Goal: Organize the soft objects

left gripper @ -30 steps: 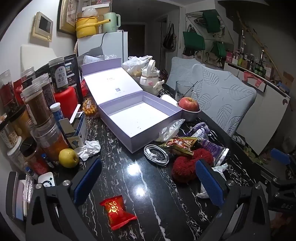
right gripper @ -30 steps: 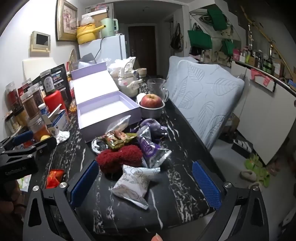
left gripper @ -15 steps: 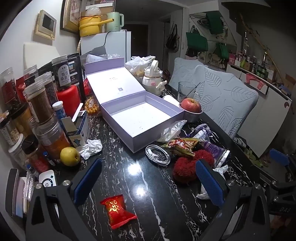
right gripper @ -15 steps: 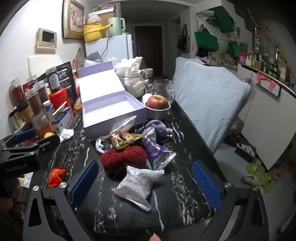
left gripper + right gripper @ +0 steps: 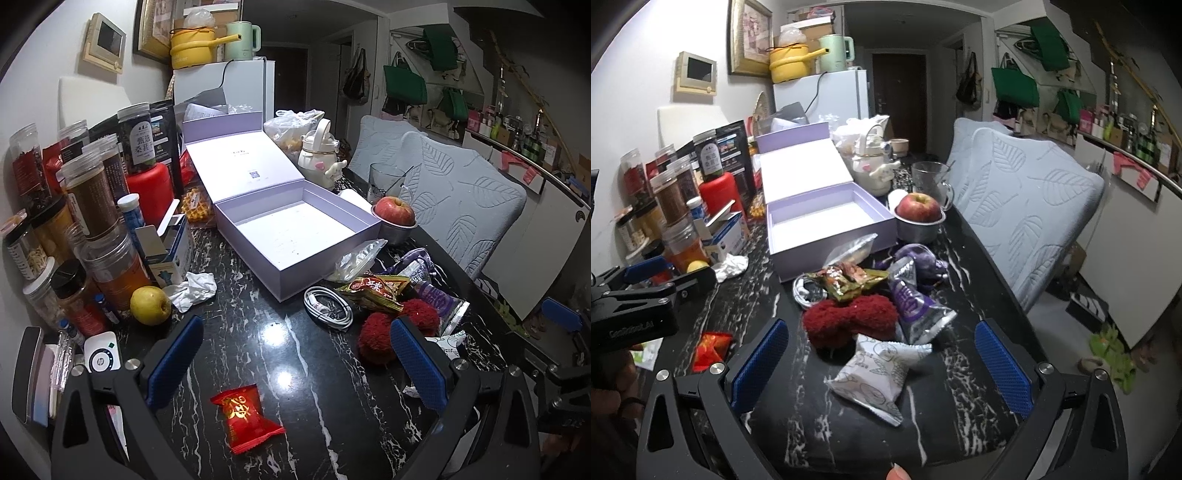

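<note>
Cluttered black counter point(image 5: 295, 354): snack packets point(image 5: 875, 373) and red plush point(image 5: 849, 319) heaped beside the empty box point(image 5: 295, 229), likely their destination. Both tools, left point(image 5: 295, 363) and right point(image 5: 879, 365), hover wide, holding nothing.

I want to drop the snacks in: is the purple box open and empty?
Open and empty: the purple box has its lid tipped back, bare white floor showing.
</note>
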`<state>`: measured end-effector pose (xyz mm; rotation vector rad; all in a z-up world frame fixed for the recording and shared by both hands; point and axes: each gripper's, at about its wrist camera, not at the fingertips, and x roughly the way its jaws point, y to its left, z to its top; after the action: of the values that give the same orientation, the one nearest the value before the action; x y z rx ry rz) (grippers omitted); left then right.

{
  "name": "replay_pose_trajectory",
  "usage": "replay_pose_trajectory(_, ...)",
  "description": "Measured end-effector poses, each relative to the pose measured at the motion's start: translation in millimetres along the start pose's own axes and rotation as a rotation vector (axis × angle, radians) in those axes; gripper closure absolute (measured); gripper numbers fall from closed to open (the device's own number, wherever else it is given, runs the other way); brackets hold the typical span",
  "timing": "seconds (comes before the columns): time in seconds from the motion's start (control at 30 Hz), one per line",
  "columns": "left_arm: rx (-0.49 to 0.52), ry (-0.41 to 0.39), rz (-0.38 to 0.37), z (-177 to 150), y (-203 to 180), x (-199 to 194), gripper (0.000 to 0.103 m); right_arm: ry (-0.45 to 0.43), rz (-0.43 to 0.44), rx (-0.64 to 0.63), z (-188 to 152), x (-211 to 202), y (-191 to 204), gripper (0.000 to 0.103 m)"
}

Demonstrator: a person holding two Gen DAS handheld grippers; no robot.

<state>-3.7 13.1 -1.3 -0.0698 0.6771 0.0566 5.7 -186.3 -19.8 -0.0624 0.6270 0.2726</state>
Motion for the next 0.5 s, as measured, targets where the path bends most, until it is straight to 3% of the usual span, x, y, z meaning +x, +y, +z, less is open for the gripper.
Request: replay_pose_trajectory(0.5,-0.003,-0.003,0.003,0.9,0.6,-2.3,0.0,0.015,-0.004,-0.007,-2.1,0.2,0.8,0.0)
